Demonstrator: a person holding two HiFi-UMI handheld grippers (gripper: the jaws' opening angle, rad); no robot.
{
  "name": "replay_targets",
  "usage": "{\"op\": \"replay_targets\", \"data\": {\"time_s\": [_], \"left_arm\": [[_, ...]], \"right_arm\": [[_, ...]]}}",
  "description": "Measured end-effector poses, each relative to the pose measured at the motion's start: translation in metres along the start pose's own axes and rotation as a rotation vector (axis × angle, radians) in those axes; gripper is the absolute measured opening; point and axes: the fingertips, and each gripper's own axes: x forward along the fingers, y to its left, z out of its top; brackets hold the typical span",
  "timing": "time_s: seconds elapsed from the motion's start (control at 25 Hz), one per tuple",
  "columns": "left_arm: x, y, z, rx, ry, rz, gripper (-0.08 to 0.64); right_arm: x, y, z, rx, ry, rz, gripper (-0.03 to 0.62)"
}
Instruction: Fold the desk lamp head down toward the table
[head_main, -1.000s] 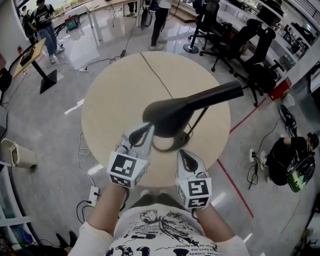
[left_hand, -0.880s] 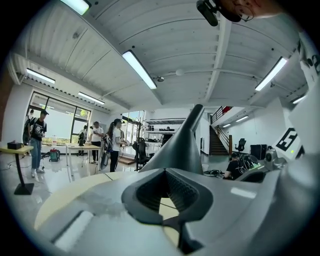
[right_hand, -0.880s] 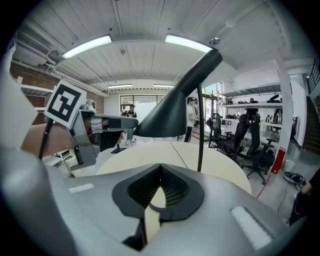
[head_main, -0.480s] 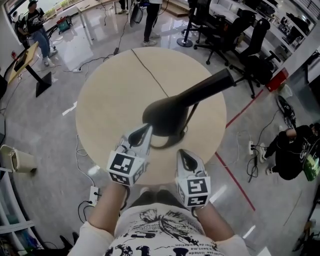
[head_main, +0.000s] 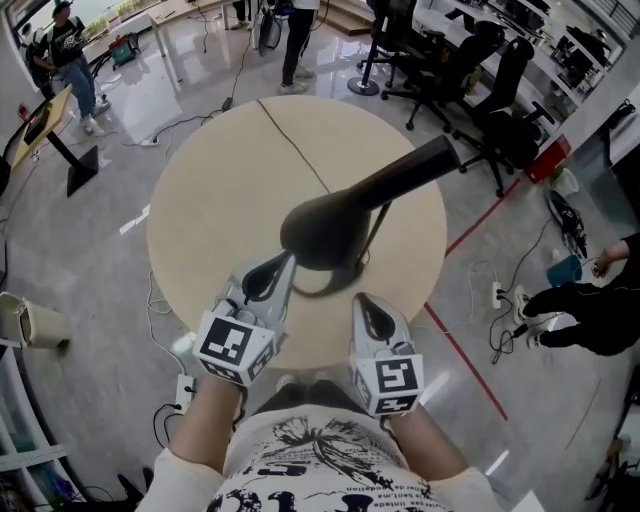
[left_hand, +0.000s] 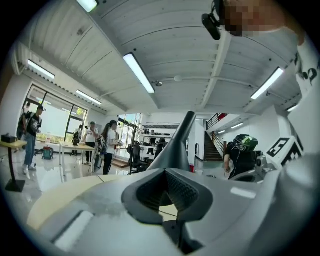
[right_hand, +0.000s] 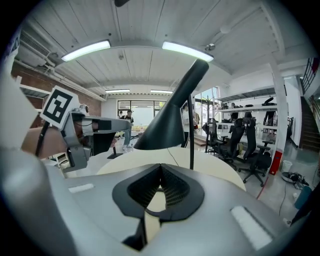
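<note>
A black desk lamp stands on the round beige table (head_main: 215, 190). Its cone head (head_main: 322, 232) hovers over its ring base (head_main: 325, 287), and its arm (head_main: 410, 170) slants up to the right. My left gripper (head_main: 281, 264) is shut with nothing in it, its tips just left of the lamp head and close to it; I cannot tell if they touch. My right gripper (head_main: 362, 303) is shut and empty, below the base near the table's front edge. In the right gripper view the lamp head (right_hand: 167, 125) and its thin pole (right_hand: 191, 140) rise beyond the jaws. In the left gripper view the lamp (left_hand: 175, 145) rises right behind the jaws.
A thin cable (head_main: 290, 140) runs across the table to the far edge. Black office chairs (head_main: 490, 90) stand at the back right, and people (head_main: 295, 30) stand beyond the table. A person (head_main: 600, 300) crouches on the floor at right, past a red floor line (head_main: 470, 225).
My left gripper has dropped slightly toward me and to the left, its tips still beside the lamp head. The lamp and my right gripper keep their places.
</note>
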Motion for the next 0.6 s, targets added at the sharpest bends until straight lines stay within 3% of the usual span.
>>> {"op": "replay_targets", "data": {"time_s": [0.12, 0.2, 0.6], "left_arm": [[-0.018, -0.015, 0.010, 0.054, -0.042, -0.004, 0.005], [-0.029, -0.024, 0.005, 0.041, -0.054, -0.021, 0.005], [-0.074, -0.053, -0.060, -0.026, 0.059, -0.145, 0.005]], "right_arm": [[-0.006, 0.007, 0.011, -0.013, -0.044, -0.012, 0.009], [-0.009, 0.014, 0.011, -0.023, -0.059, -0.024, 0.009], [-0.042, 0.044, -0.010, 0.002, -0.061, -0.101, 0.009]]}}
